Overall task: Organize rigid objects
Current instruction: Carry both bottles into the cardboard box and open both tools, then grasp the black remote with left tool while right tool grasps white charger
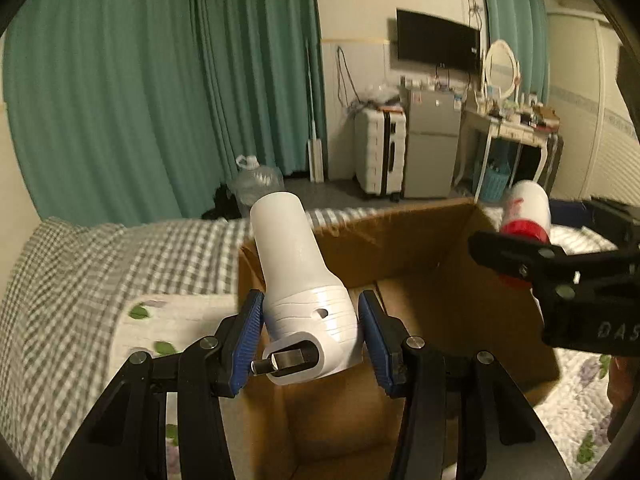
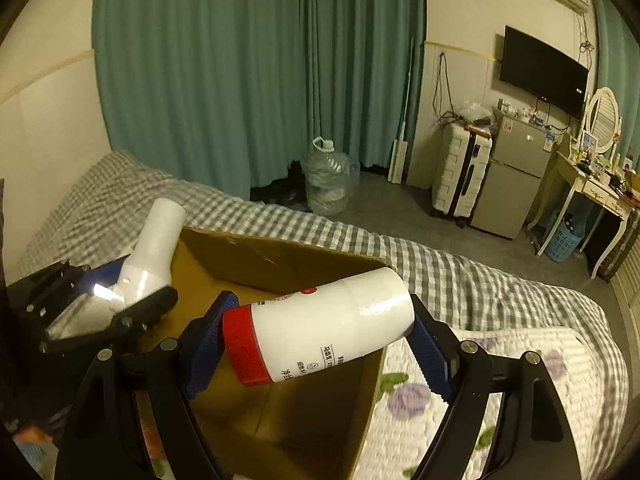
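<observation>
My left gripper [image 1: 311, 322] is shut on a white bottle-shaped device [image 1: 298, 276], its wide barrel pointing up and away, held above the open cardboard box [image 1: 420, 240] on the bed. My right gripper [image 2: 320, 334] is shut on a white bottle with a red cap [image 2: 320, 332], held on its side over the same box [image 2: 280, 256]. In the left wrist view the right gripper [image 1: 560, 280] and red-capped bottle [image 1: 526, 210] show at the right. In the right wrist view the left gripper [image 2: 100, 300] and white device [image 2: 156, 240] show at the left.
The box sits on a bed with a grey checked sheet [image 1: 100, 256] and a floral quilt [image 2: 500, 380]. Beyond the bed are a large water jug [image 2: 328, 176], a white suitcase [image 2: 460, 176], a small fridge [image 2: 516, 184], a dressing table [image 2: 592, 184] and green curtains [image 1: 160, 80].
</observation>
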The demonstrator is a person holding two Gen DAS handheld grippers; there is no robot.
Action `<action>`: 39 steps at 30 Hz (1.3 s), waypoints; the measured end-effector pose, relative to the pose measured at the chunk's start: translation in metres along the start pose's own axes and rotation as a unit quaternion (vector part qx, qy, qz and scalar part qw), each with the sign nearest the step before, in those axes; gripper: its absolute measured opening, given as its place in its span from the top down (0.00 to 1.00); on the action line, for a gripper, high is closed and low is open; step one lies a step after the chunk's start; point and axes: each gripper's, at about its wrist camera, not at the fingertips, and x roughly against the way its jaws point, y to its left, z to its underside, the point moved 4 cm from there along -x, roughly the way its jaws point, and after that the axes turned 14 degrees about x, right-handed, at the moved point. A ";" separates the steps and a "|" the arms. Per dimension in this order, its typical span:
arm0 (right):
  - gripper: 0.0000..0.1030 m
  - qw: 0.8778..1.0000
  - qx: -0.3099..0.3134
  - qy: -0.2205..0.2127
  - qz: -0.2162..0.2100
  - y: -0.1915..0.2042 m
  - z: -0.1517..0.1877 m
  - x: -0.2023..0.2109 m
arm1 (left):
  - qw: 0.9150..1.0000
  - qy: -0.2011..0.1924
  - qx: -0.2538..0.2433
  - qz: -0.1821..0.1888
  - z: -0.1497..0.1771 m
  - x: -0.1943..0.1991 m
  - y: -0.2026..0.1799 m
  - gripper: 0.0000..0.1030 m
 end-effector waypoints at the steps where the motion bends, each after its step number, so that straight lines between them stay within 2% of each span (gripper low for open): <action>1: 0.20 1.000 0.001 0.004 0.000 0.000 0.002 -0.010 | 1.000 0.007 -0.002 -0.002 0.003 -0.009 0.000 0.52; 4: 0.20 1.000 -0.002 0.007 -0.002 -0.001 0.011 -0.026 | 1.000 0.019 -0.008 -0.007 0.014 -0.023 0.001 0.52; 8: 0.20 0.999 -0.028 -0.020 -0.001 -0.009 0.012 -0.023 | 1.000 0.023 -0.009 -0.004 0.027 -0.025 -0.001 0.50; 9: 0.15 0.999 -0.034 -0.022 -0.002 -0.013 0.012 -0.020 | 1.000 0.025 -0.008 -0.001 0.028 -0.023 -0.002 0.50; 10: 0.11 0.999 -0.042 -0.024 -0.002 -0.016 0.009 -0.014 | 1.000 0.027 -0.005 -0.001 0.028 -0.019 -0.003 0.47; 11: 0.08 0.998 -0.047 -0.029 0.003 -0.019 0.007 -0.006 | 1.000 0.024 -0.003 -0.004 0.027 -0.015 -0.003 0.38; 19: 0.03 0.998 -0.033 -0.051 0.036 -0.016 -0.004 0.086 | 1.000 -0.024 0.000 -0.006 0.006 0.064 0.000 0.34; 24: 0.02 0.997 -0.015 -0.052 0.048 0.005 0.009 0.144 | 0.999 -0.047 -0.012 -0.005 0.015 0.127 0.006 0.33; 31: 0.02 0.999 0.008 -0.027 0.026 0.049 0.058 0.168 | 0.999 -0.043 -0.019 -0.025 0.060 0.166 0.023 0.32; 39: 0.02 0.998 0.002 0.040 -0.041 0.103 0.134 0.114 | 0.998 0.009 0.012 -0.061 0.130 0.134 0.056 0.32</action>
